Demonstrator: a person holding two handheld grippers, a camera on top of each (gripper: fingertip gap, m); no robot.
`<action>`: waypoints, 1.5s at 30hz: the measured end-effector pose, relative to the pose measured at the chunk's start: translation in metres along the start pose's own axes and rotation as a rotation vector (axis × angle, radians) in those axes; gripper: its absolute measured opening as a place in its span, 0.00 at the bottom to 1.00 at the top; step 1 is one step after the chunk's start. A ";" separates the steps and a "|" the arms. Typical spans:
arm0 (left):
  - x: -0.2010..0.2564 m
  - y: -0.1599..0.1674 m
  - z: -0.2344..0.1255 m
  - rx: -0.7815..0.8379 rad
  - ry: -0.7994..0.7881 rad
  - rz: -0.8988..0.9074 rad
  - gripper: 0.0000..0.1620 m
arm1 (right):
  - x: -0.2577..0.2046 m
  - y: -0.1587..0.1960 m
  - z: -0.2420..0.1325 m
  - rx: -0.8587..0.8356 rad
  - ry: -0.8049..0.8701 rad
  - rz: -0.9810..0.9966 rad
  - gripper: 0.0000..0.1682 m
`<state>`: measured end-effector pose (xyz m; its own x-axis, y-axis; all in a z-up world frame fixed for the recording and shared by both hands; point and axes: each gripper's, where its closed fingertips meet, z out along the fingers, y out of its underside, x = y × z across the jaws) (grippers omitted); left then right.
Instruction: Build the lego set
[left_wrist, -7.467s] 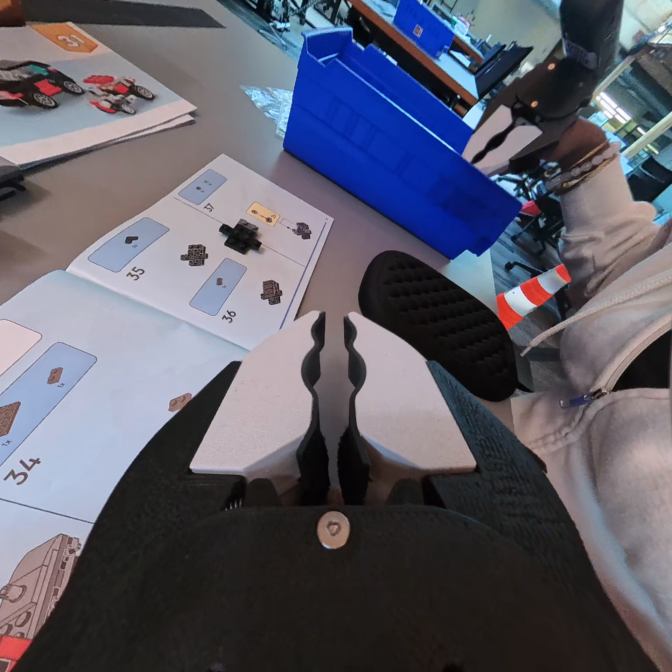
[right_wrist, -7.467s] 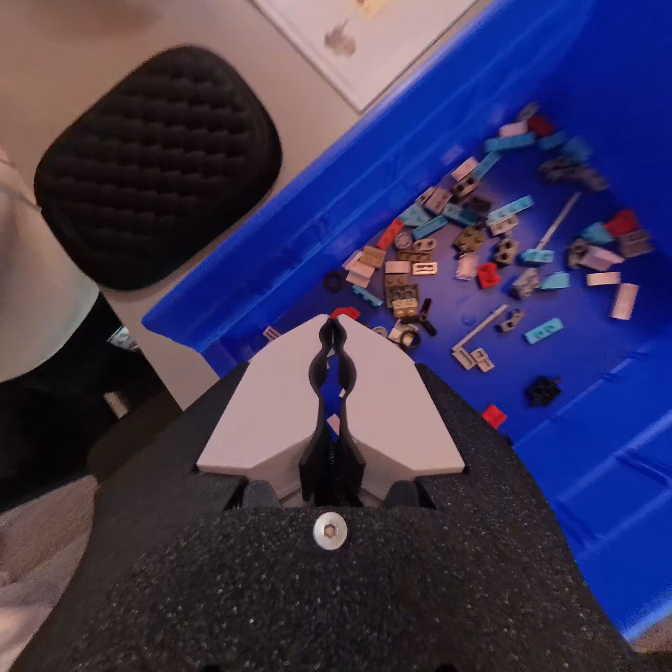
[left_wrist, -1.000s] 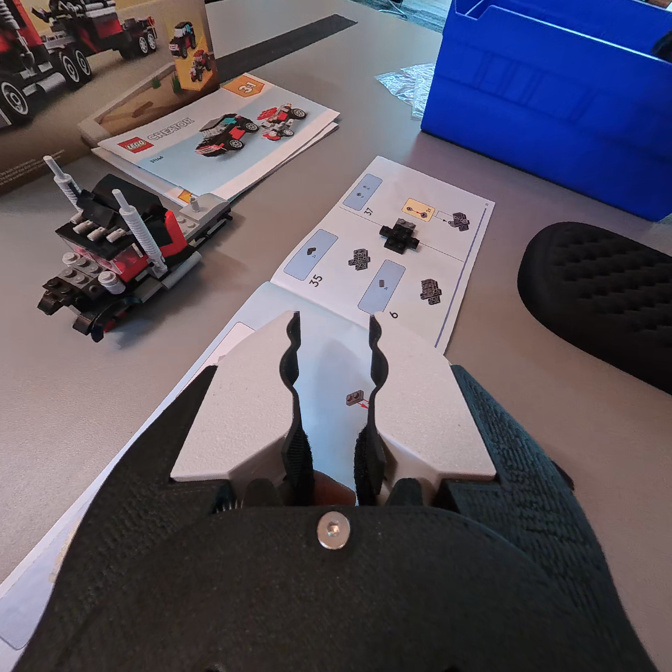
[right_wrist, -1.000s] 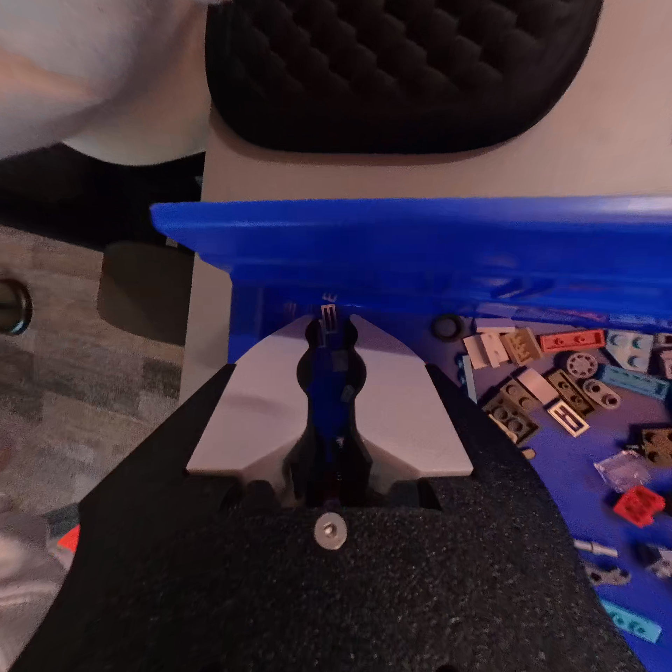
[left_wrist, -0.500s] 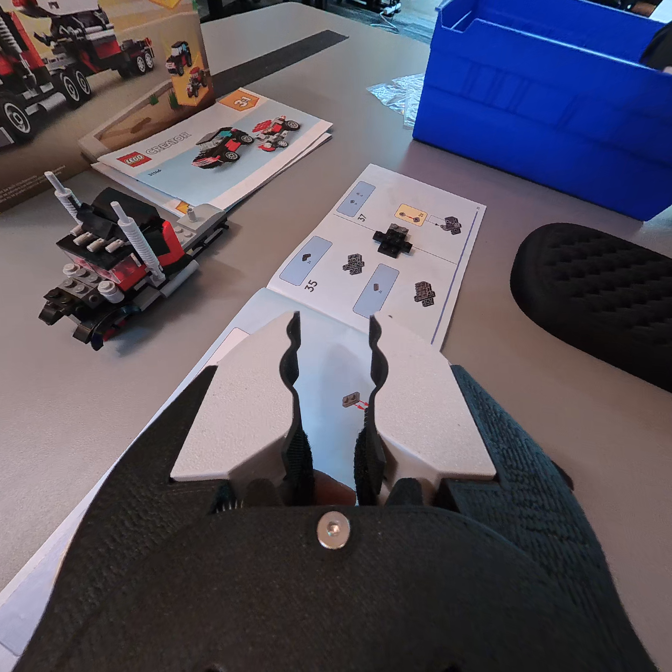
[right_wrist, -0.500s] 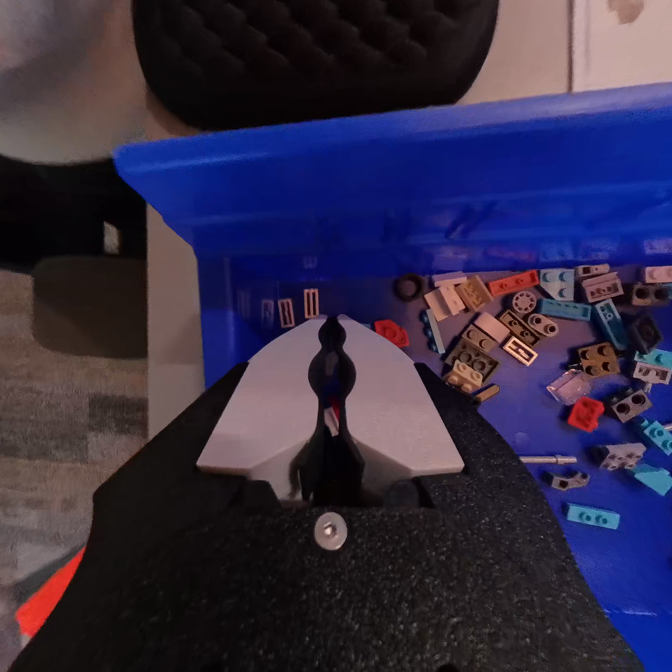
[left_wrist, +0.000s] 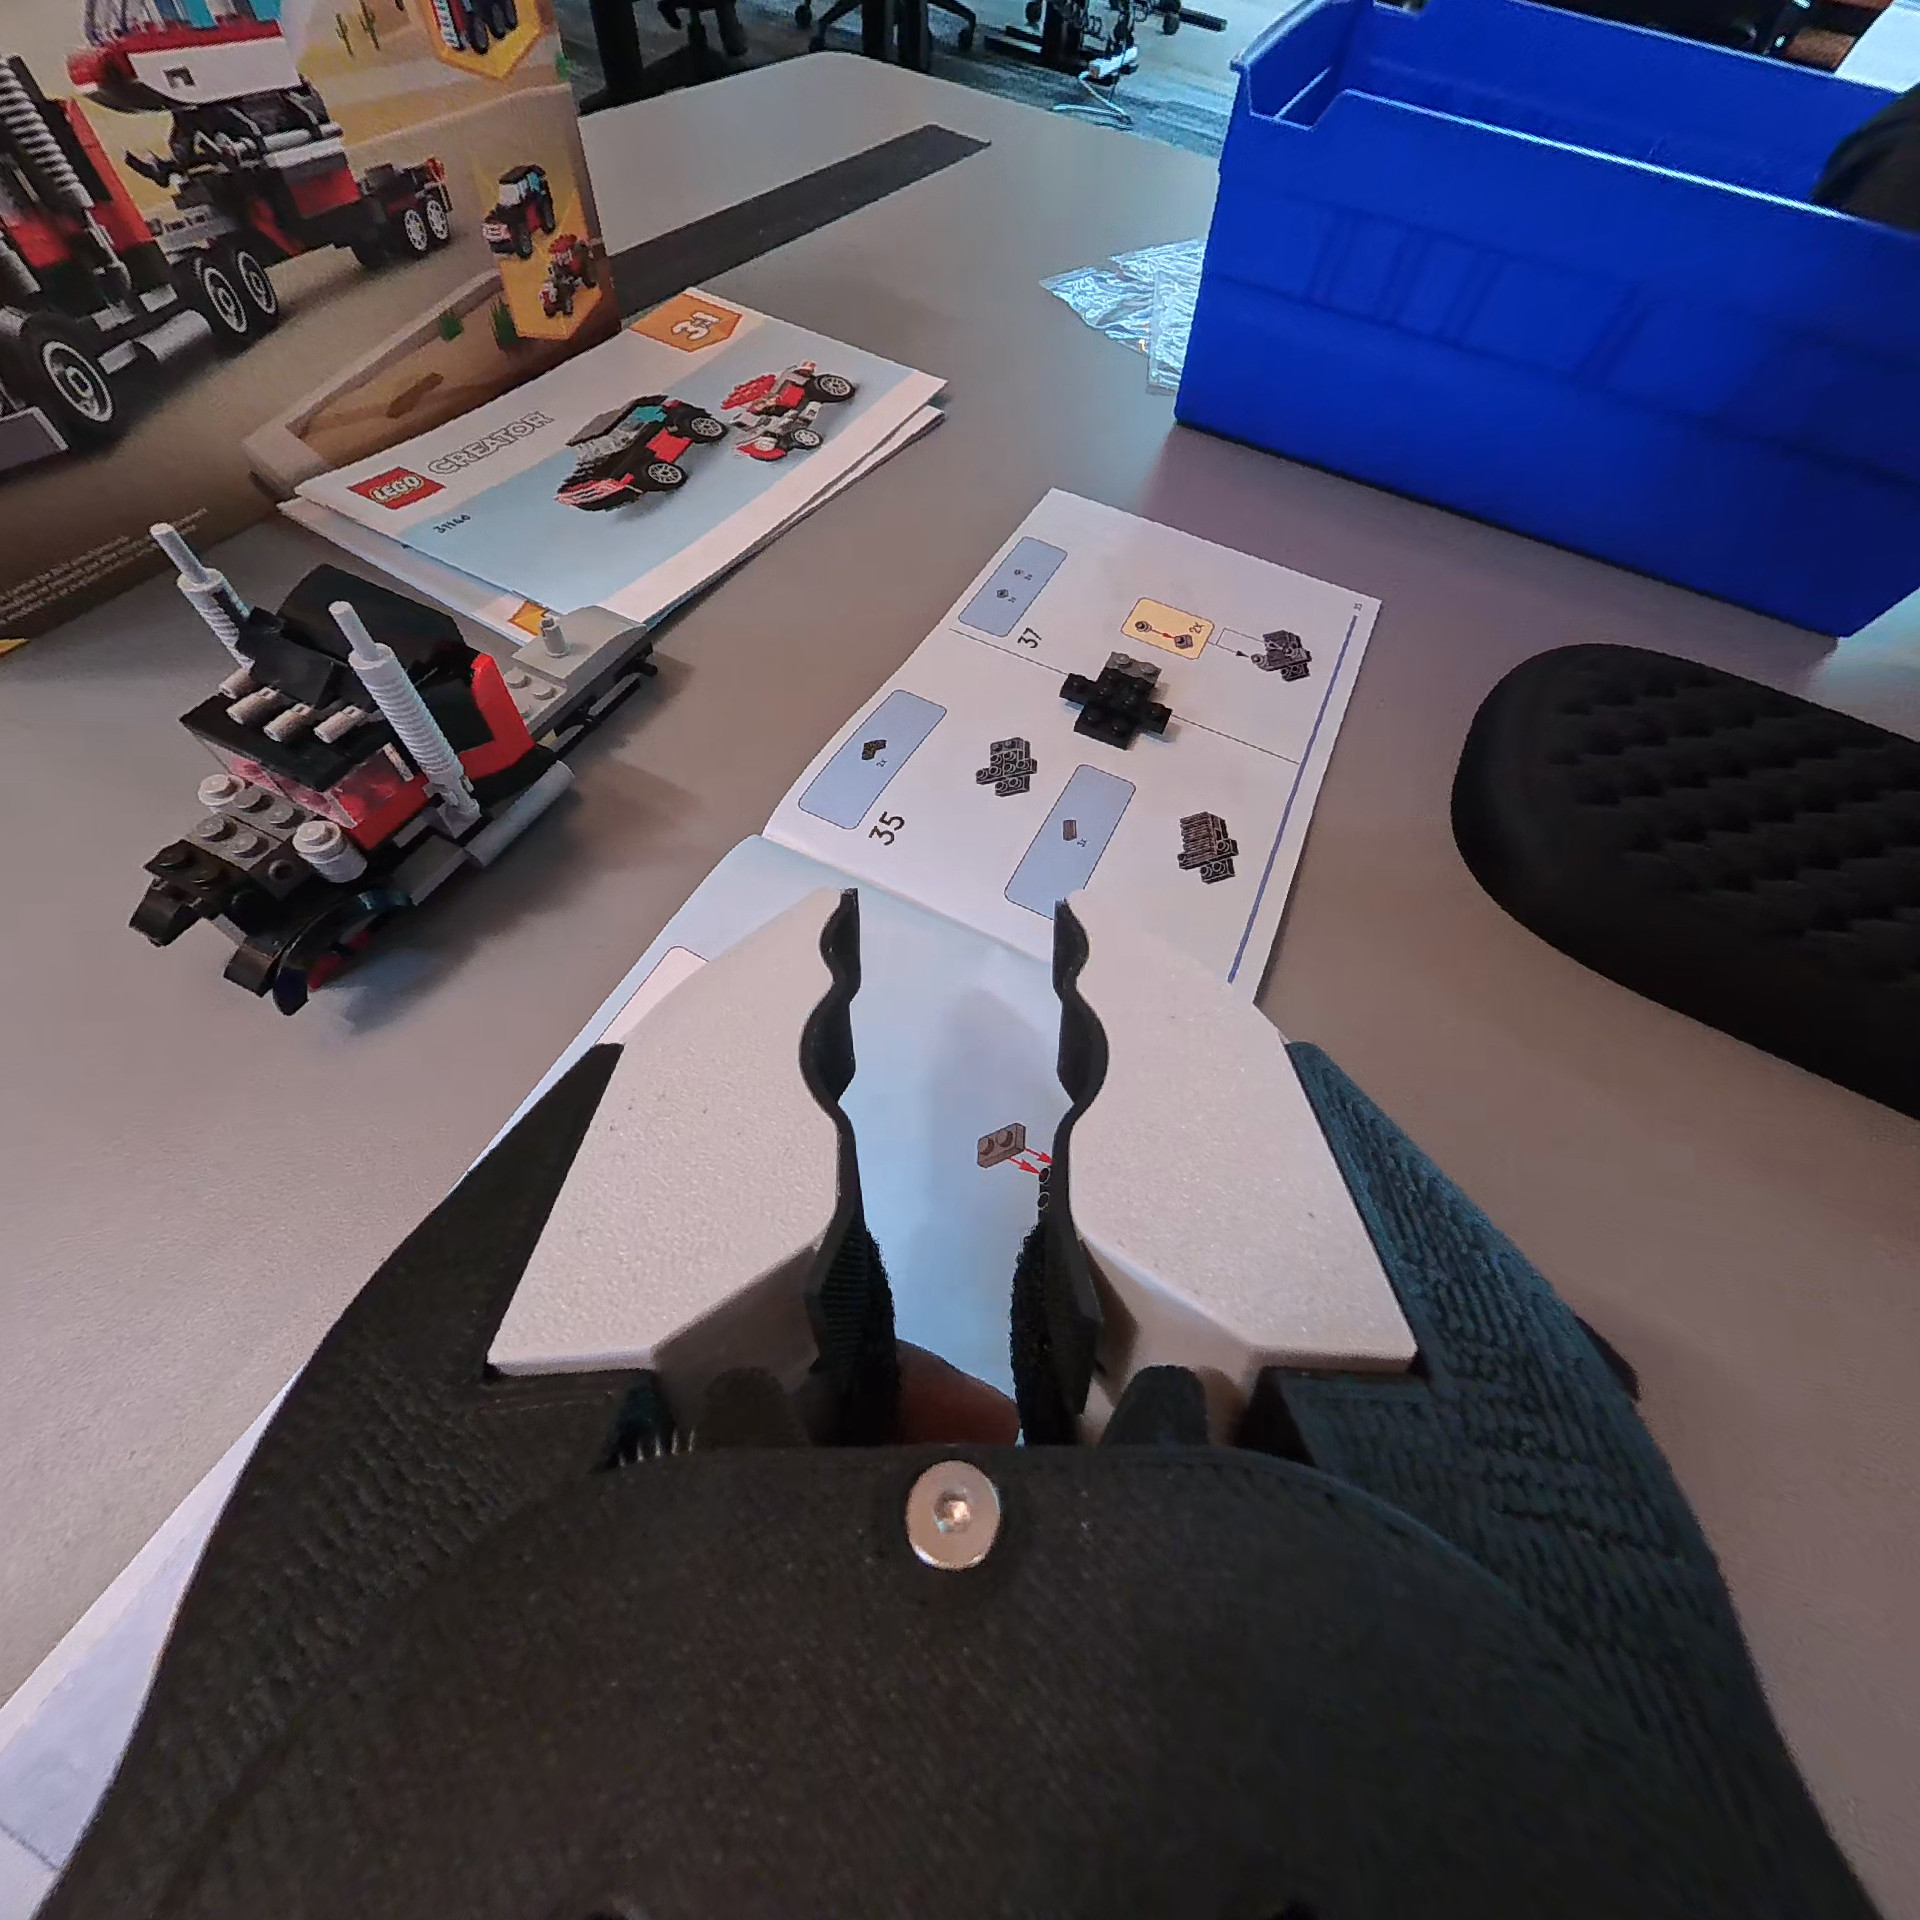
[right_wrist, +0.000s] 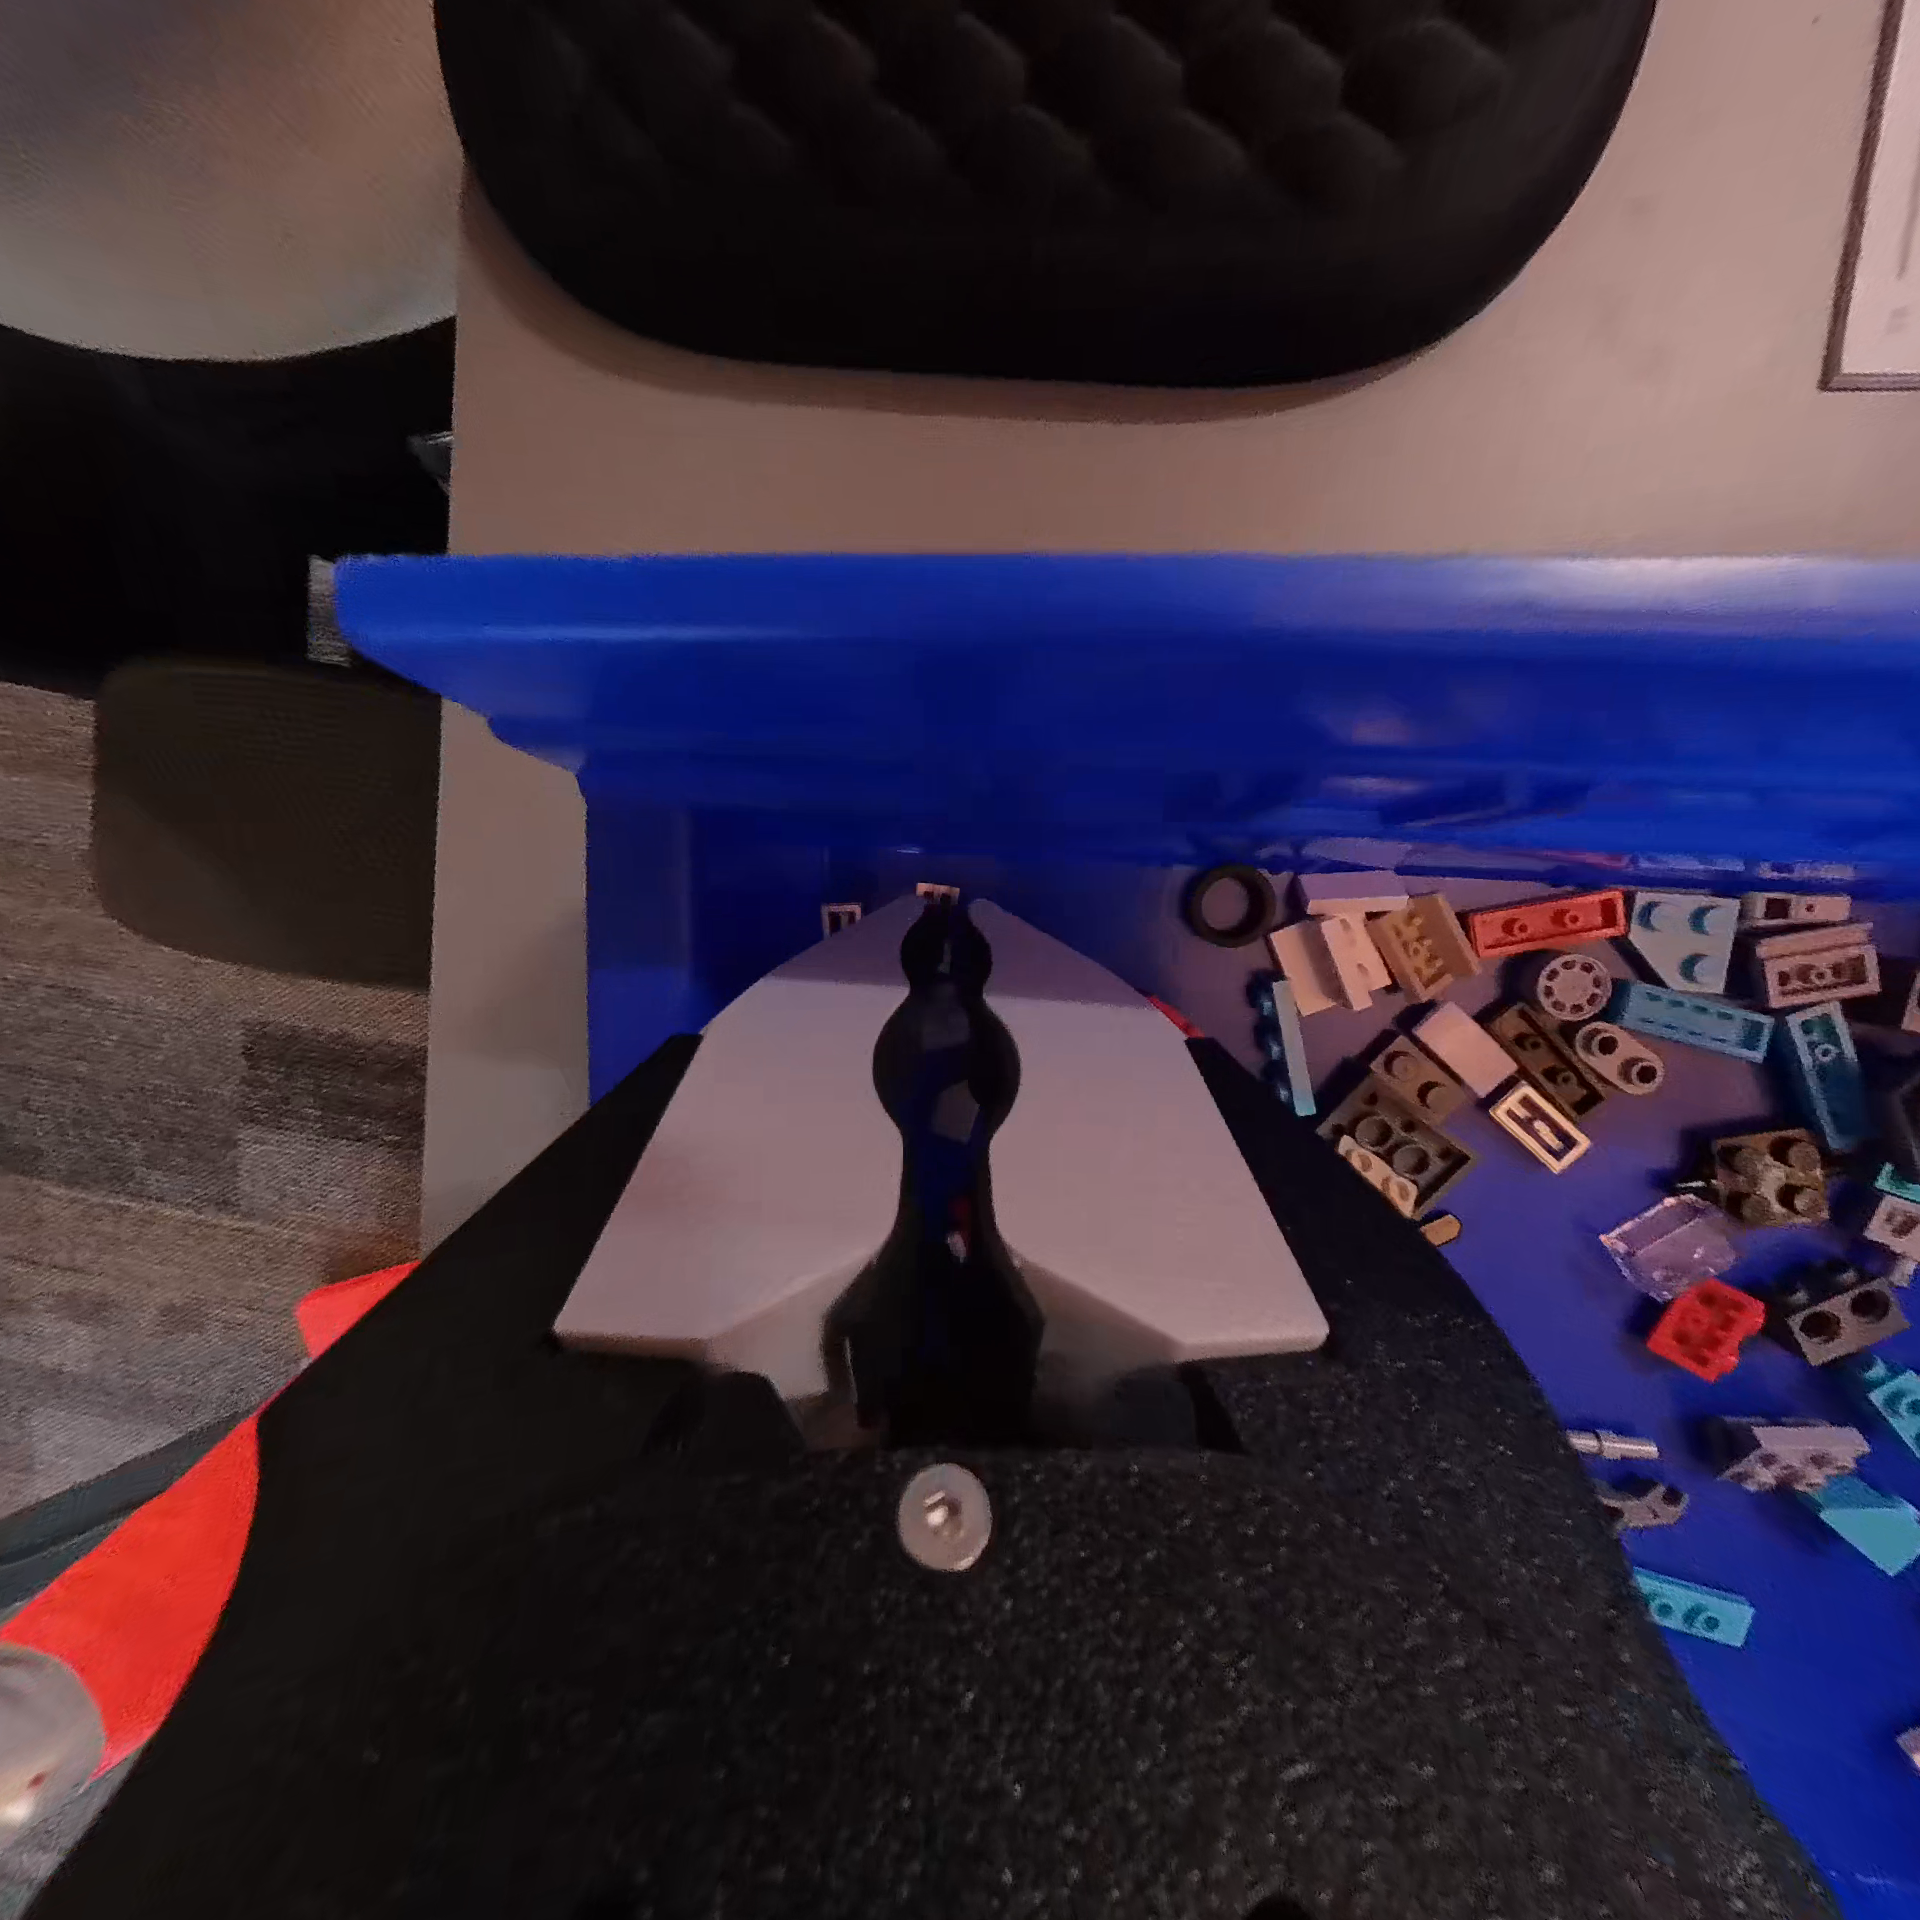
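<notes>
My left gripper (left_wrist: 954, 912) is open and empty, hovering over the open instruction booklet (left_wrist: 1049, 727). A small black brick assembly (left_wrist: 1117, 701) lies on the booklet's far page. The partly built black and red truck (left_wrist: 353, 779) stands on the table to the left. My right gripper (right_wrist: 945, 914) is shut, with its tips down in the near left corner of the blue bin (right_wrist: 1143, 644). I cannot tell whether it pinches a piece. Many loose bricks (right_wrist: 1538, 1081) lie on the bin floor to its right.
The blue bin (left_wrist: 1558, 312) stands at the far right of the table, with a black padded rest (left_wrist: 1714, 852) in front of it. Closed booklets (left_wrist: 644, 457) and the set's box (left_wrist: 208, 208) are at the far left. A crumpled plastic bag (left_wrist: 1132, 291) lies beside the bin. The gap from one gripper's tips to the other's is roughly 35 cm.
My right gripper closed from slightly open and shifted along the bin's near wall by the corner. My left gripper stayed open and drifted slightly over the booklet.
</notes>
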<state>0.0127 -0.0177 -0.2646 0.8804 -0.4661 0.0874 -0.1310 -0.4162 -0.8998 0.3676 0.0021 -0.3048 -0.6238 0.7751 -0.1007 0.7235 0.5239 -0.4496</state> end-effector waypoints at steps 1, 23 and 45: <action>0.000 0.000 0.000 0.002 0.000 0.001 0.22 | 0.002 0.001 -0.001 -0.001 0.023 0.000 0.01; 0.004 -0.003 -0.002 0.026 0.017 0.024 0.22 | 0.011 0.011 -0.004 -0.064 0.078 0.001 0.14; 0.007 -0.009 -0.003 0.066 0.018 0.023 0.22 | 0.104 -0.151 -0.101 0.141 0.383 -0.094 0.10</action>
<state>0.0185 -0.0194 -0.2548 0.8692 -0.4890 0.0731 -0.1204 -0.3529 -0.9279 0.2235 0.0389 -0.1580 -0.5105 0.8157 0.2719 0.6045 0.5654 -0.5612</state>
